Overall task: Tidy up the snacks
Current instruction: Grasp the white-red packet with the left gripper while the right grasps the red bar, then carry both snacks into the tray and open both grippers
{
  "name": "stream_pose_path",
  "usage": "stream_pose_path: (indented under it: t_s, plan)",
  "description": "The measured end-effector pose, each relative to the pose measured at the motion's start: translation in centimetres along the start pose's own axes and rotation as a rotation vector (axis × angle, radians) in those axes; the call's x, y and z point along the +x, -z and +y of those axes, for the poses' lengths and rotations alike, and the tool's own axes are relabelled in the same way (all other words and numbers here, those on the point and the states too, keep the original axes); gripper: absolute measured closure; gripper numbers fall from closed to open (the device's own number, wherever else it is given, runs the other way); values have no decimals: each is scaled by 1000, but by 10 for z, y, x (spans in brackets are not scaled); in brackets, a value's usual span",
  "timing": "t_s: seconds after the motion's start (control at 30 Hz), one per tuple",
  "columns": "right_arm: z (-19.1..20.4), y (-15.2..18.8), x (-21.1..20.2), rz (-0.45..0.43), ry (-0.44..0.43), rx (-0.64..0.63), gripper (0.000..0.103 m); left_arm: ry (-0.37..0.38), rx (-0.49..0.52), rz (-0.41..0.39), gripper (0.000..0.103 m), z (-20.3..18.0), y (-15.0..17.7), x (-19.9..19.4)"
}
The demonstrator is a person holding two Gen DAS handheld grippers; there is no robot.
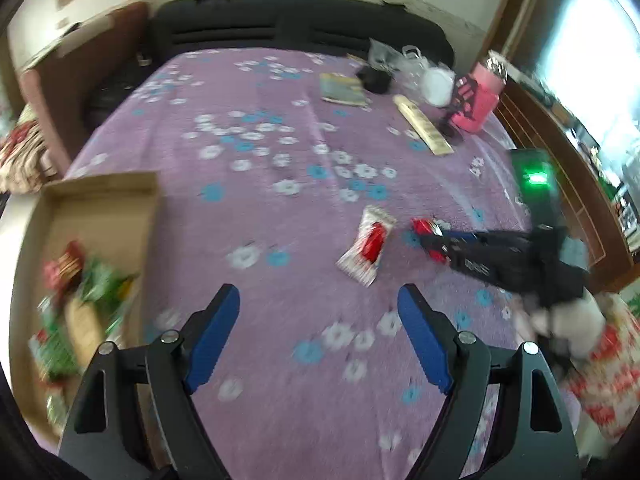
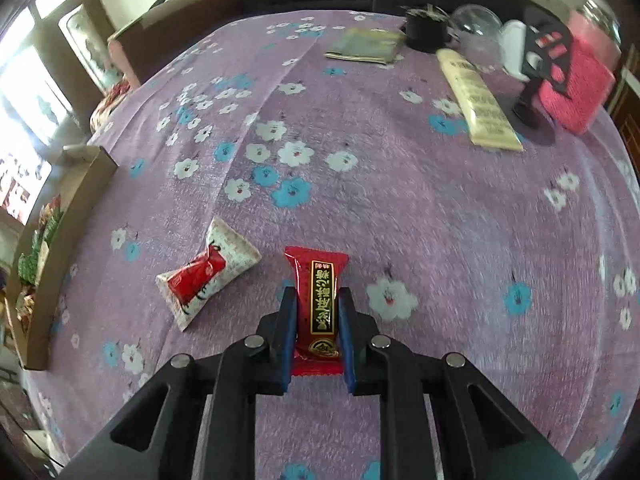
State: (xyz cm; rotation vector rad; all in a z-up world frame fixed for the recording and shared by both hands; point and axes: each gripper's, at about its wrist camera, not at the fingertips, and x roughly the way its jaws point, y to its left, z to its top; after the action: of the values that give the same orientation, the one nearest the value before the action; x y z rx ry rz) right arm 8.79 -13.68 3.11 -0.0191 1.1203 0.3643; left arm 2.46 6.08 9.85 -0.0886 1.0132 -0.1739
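My right gripper (image 2: 316, 296) is shut on a red snack packet (image 2: 317, 300) with a black and gold label, just above the purple flowered cloth. A white packet with a red figure (image 2: 206, 274) lies on the cloth to its left; it also shows in the left wrist view (image 1: 368, 244). My left gripper (image 1: 318, 300) is open and empty over the cloth. In that view the right gripper (image 1: 434, 240) holds the red packet (image 1: 424, 227) to the right of the white one. A cardboard box (image 1: 96, 208) with several snacks sits at the left; its wall shows in the right wrist view (image 2: 64, 248).
At the far side of the table lie a booklet (image 2: 364, 46), a cream tube (image 2: 478, 100), a black pot (image 2: 426, 30), clear plastic (image 2: 478, 24), a pink knitted holder (image 2: 576, 80) and a black stand (image 2: 536, 108). A dark sofa (image 1: 296, 24) is behind.
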Motion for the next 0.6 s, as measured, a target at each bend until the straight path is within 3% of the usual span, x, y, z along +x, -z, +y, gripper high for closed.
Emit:
stream_pose_path:
  t_s: [0.23, 0.47, 0.6]
  plan:
    - [-21, 29, -27, 2, -32, 97, 85, 75, 100, 72, 23, -36, -31, 74]
    - [-27, 42, -36, 2, -44, 137, 85, 16, 144, 136, 70, -46, -37, 114]
    - [-29, 47, -39, -2, -34, 150, 85, 14, 168, 131, 74, -47, -32, 116]
